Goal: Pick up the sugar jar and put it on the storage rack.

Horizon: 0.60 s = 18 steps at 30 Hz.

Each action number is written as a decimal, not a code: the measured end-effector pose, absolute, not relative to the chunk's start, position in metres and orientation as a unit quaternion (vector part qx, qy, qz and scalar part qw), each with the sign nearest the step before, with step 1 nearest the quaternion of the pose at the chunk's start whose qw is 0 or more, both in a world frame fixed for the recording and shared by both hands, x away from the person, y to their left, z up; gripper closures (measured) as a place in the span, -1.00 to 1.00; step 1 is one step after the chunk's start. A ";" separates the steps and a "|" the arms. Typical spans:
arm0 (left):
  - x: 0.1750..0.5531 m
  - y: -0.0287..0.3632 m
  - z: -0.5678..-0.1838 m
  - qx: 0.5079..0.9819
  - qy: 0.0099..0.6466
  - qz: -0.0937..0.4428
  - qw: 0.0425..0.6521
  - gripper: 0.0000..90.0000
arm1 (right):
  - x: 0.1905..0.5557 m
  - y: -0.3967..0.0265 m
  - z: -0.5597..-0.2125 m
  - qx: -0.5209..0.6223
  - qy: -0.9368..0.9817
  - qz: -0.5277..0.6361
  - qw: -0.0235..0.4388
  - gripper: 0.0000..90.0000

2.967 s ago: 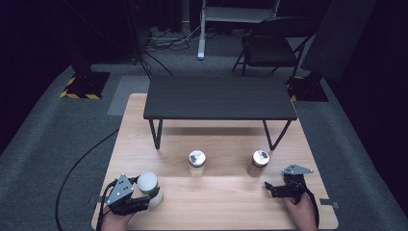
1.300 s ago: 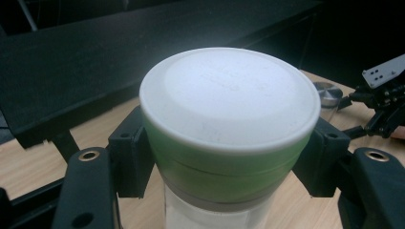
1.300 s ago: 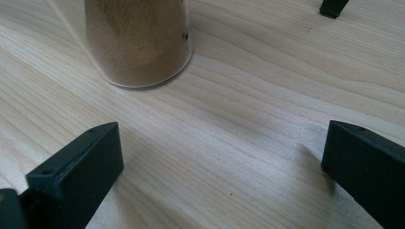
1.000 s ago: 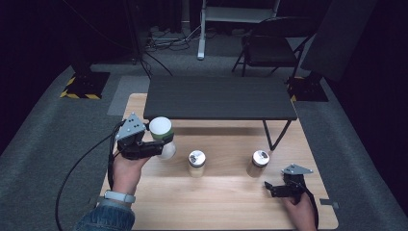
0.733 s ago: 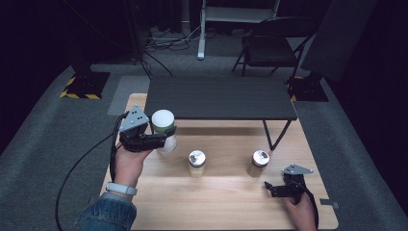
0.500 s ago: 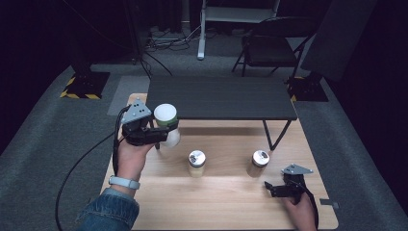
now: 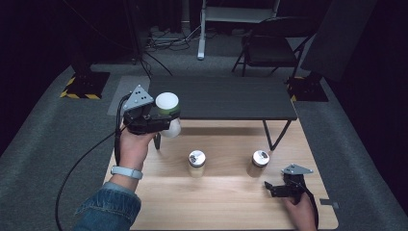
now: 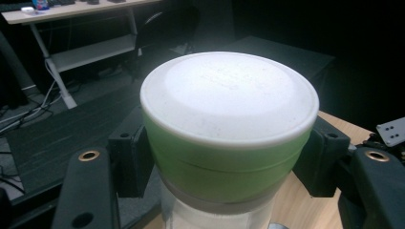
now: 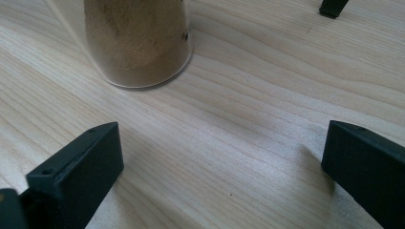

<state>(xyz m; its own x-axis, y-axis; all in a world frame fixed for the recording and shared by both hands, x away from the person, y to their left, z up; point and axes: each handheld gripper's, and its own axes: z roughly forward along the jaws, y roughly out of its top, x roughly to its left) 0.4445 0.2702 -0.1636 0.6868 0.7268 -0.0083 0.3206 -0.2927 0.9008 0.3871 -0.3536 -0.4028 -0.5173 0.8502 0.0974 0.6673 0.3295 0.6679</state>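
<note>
My left gripper (image 7: pixel 166 118) is shut on a jar with a white lid and a green band (image 7: pixel 167 104), held in the air at the left end of the low dark shelf (image 7: pixel 226 98). In the left gripper view the jar (image 8: pixel 229 129) sits between both jaws, which press on its green band. My right gripper (image 7: pixel 270 186) rests on the wooden table (image 7: pixel 231 202) at the front right, jaws open and empty (image 9: pixel 219 162). A jar of brown powder (image 9: pixel 138 38) stands just ahead of it; from above it is the right jar (image 7: pixel 260 162).
A second small jar (image 7: pixel 196 162) stands at the table's middle. The shelf stands on thin black legs (image 7: pixel 269 137) across the back of the table. A chair (image 7: pixel 269 48) and cables lie on the floor beyond. A black cable (image 7: pixel 82 163) trails from the left gripper.
The left hand has carried the jar up and towards the shelf's left end, having lifted it from the table's front left earlier. The right gripper has stayed put.
</note>
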 end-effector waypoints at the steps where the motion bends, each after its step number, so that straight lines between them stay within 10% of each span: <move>1: 0.445 0.269 -0.163 0.777 0.338 0.208 0.489 -0.26 | 0.387 -0.354 -0.403 0.472 0.804 0.335 0.136 -1.00; 18: 0.462 0.258 -0.147 0.772 0.346 0.223 0.485 -0.26 | 0.387 -0.354 -0.403 0.472 0.804 0.335 0.136 -1.00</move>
